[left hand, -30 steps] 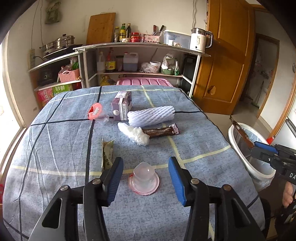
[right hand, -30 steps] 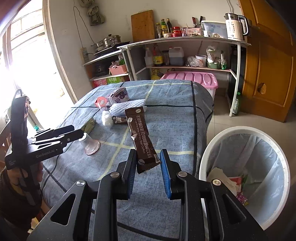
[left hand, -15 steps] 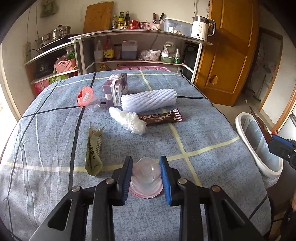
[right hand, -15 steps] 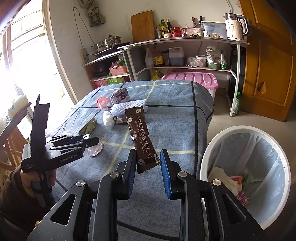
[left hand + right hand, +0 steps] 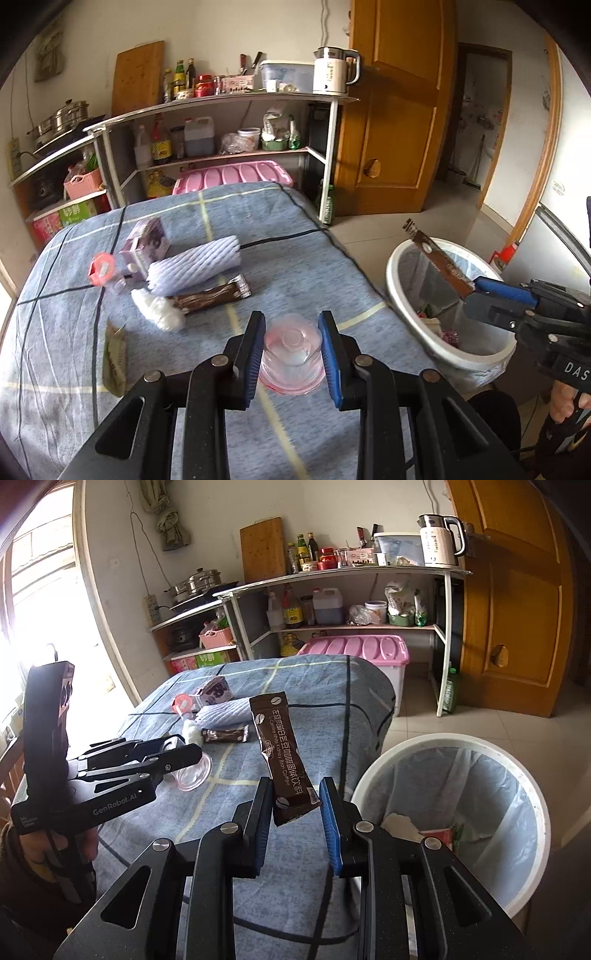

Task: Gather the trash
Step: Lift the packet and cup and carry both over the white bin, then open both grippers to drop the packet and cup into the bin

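"Bean Coffee" on brown sachet (image 5: 283, 757), "GenRobot.AI" on left tool (image 5: 184, 755), "DAS" on right tool (image 5: 471, 291)

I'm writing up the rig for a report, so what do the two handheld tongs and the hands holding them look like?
Both tongs are matte black, with angular cut-out arms, silver pivot bolts and blue ribbed pads on the fingertips. The left tongs carry white "GenRobot.AI" lettering on the body and a tall black block at the rear. The right tongs show white letters "DAS". Bare fingers grip each handle; the left hand has a dark sleeve.

Brown sachet (image 5: 286, 758) upright, clear cup (image 5: 291, 350) tilted
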Demonstrator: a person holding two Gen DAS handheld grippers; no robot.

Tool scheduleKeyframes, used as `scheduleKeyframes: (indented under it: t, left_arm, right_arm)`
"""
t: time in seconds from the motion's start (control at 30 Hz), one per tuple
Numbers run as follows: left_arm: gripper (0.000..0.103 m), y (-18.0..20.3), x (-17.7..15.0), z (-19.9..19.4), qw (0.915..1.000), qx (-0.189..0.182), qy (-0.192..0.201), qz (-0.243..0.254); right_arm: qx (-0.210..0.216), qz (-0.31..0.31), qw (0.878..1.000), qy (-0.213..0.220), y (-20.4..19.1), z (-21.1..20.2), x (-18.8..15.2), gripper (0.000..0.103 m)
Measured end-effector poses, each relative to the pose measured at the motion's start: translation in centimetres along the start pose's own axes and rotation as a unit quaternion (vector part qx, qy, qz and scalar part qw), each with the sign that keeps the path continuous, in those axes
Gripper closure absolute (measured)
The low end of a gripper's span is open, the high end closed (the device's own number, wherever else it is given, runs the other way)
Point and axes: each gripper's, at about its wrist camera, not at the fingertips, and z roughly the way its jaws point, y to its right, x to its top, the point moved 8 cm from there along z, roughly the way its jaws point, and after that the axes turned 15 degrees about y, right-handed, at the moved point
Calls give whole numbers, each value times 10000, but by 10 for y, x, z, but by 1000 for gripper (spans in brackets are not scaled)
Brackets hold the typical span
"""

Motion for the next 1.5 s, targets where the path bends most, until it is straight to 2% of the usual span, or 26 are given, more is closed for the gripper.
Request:
scheduleKeyframes:
  t: [0.27,0.5,0.73,0.97,1.2,1.23,1.27,1.33,1.5]
  left_arm:
    - [73,78,22,21,9972,-714,51,229]
    - [73,140,21,39,9921,-1198,-19,366]
    - [73,180,3,57,9888,-1349,-214,602]
    - [73,197,-13,70,9881,-1334,-371,674]
    - [72,194,-17,79,9882,-1331,-509,567]
    - [70,193,-17,80,9884,-1314,-510,569]
    - [69,191,-17,80,9886,-1300,-520,553]
    - [62,189,-16,79,9886,-1323,-509,499]
    - [59,179,-11,71,9903,-1239,-419,466]
  right_arm:
    - [-575,135,9982,88,53,-30,5,76]
    - [-1162,216,9930,-44,101,-47,-2,76]
    - [-1510,329,9876,-286,135,-50,-22,76]
    - [-1738,344,9822,-626,157,-40,-45,76]
    - [-1863,407,9780,-849,169,-33,-61,75]
    - [-1870,395,9780,-841,169,-33,-61,72]
    - [-1884,386,9777,-845,169,-33,-62,63]
    - [-1880,387,9781,-805,168,-33,-61,53]
    - [-1904,364,9782,-743,161,-34,-56,53]
